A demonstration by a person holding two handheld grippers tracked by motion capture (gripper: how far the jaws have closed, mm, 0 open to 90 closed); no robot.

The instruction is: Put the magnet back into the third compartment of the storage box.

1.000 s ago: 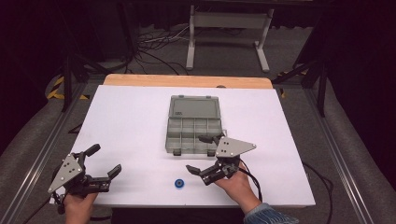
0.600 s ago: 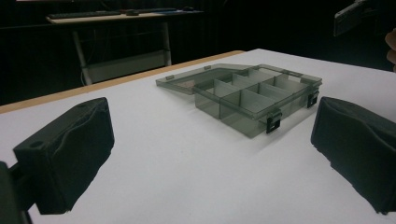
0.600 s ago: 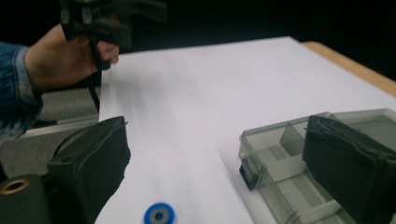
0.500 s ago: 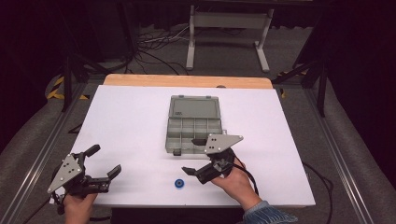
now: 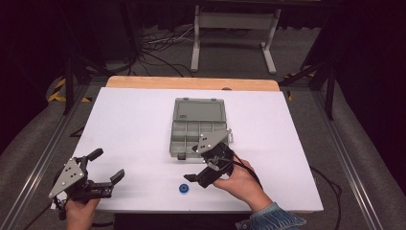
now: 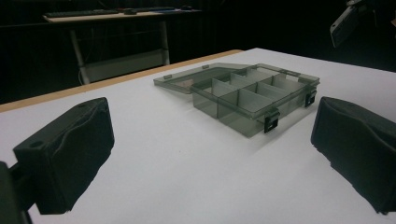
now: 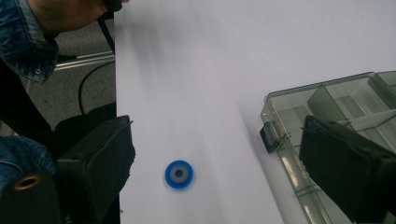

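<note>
The white surface (image 5: 134,124) carries everything, with a strip of bare wood along its far edge. Near its middle sits the grey compartment box (image 5: 197,128), lid thrown back flat toward the far side, its dividers showing empty cells; from the left claw's view the box (image 6: 254,95) lies well ahead and to the right.

The right claw (image 5: 194,164) hangs over the box's near corner and points toward the person's left. Its jaws stand apart with nothing between them, though they have just been closing a little. The left claw (image 5: 106,165) rests low at the near left corner of the surface, jaws wide and empty.

Smallest is the blue ring (image 5: 184,188), a small disc with a grey centre, lying flat near the front edge of the surface, apart from the box. In the right gripper view the ring (image 7: 179,174) sits between the two jaws and below them, closer to the left-hand pad. Being round, it has no long axis to line up with. The right claw is much the nearer; a pick-up would likely mean dropping straight onto the ring.
</note>
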